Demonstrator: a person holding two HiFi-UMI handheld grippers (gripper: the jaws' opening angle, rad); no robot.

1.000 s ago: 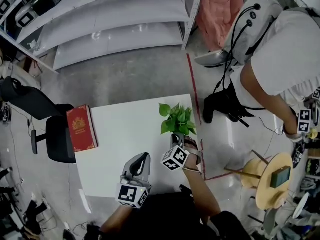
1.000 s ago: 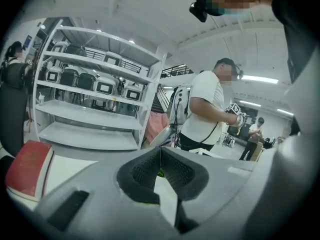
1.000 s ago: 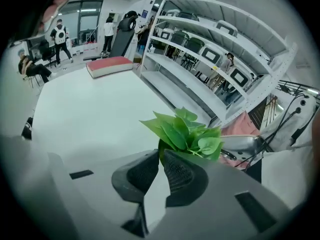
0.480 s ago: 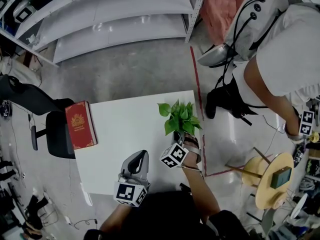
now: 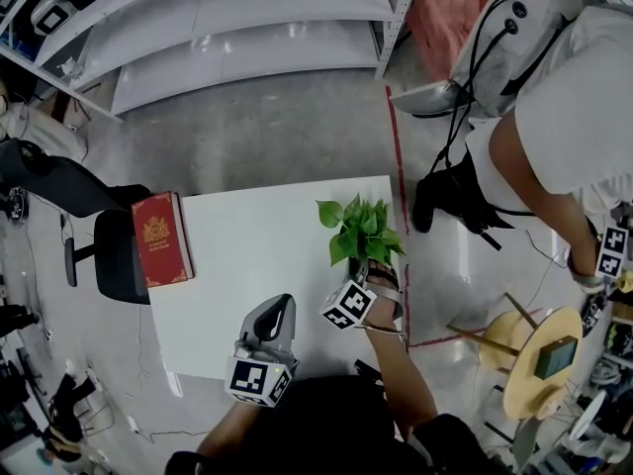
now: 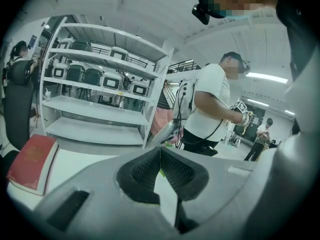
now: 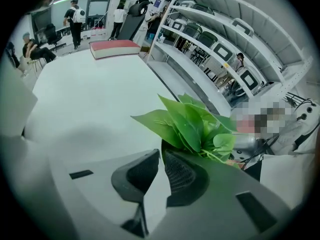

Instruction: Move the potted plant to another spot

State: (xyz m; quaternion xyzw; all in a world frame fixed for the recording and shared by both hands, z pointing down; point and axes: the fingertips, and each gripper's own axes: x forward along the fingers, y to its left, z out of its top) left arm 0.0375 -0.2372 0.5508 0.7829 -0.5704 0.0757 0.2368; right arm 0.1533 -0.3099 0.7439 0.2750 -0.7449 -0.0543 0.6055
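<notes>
Holding: potted plant (image 5: 361, 234) pinched at its base by right gripper (image 5: 370, 271), jaws closed on it.
Location: right edge of white table (image 5: 247, 265); lifted or resting, can't tell.
Key relation: plant dead ahead of the right fingertips, stems upright, leaves fanning above them.
Left gripper (image 5: 280, 311): well left of the plant, jaws together, empty.
Materials: glossy broad leaves; pot hidden; ribbed black pads; smooth matte tabletop.
Outward: red hardback book (image 5: 161, 237) at the table's left edge.
</notes>
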